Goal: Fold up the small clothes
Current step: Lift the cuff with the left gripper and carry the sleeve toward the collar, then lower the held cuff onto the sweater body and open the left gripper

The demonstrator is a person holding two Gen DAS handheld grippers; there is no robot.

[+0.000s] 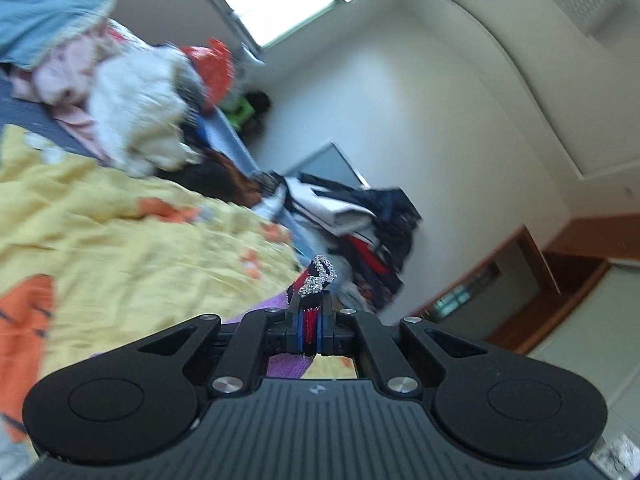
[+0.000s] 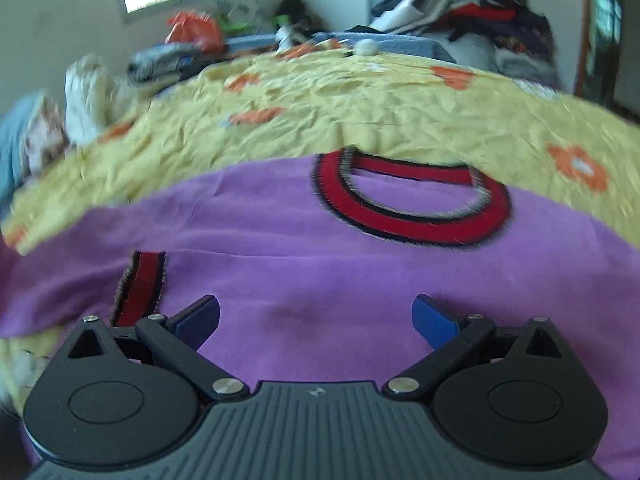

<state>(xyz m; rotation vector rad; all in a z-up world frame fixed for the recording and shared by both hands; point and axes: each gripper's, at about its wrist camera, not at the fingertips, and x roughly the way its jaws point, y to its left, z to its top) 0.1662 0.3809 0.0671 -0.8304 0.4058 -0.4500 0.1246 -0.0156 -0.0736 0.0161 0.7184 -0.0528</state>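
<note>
A purple top (image 2: 320, 264) with a red, black-edged collar (image 2: 412, 224) lies spread on the yellow flowered bedcover (image 2: 360, 100). One red sleeve cuff (image 2: 140, 284) rests on the top near my right gripper's left finger. My right gripper (image 2: 316, 316) hovers low over the top's body, open, with nothing between its blue pads. In the left wrist view my left gripper (image 1: 310, 312) is shut on a red cuff (image 1: 320, 278) with black edging and sparkly trim, raised above the bedcover (image 1: 120, 232). A strip of purple cloth (image 1: 280, 364) hangs beneath it.
A heap of white, pink and blue clothes (image 1: 132, 120) lies at the bed's left side. A dark pile of clothes (image 2: 460, 0) is stacked at the far right corner, and an orange bag (image 2: 196, 30) sits at the far edge under the window.
</note>
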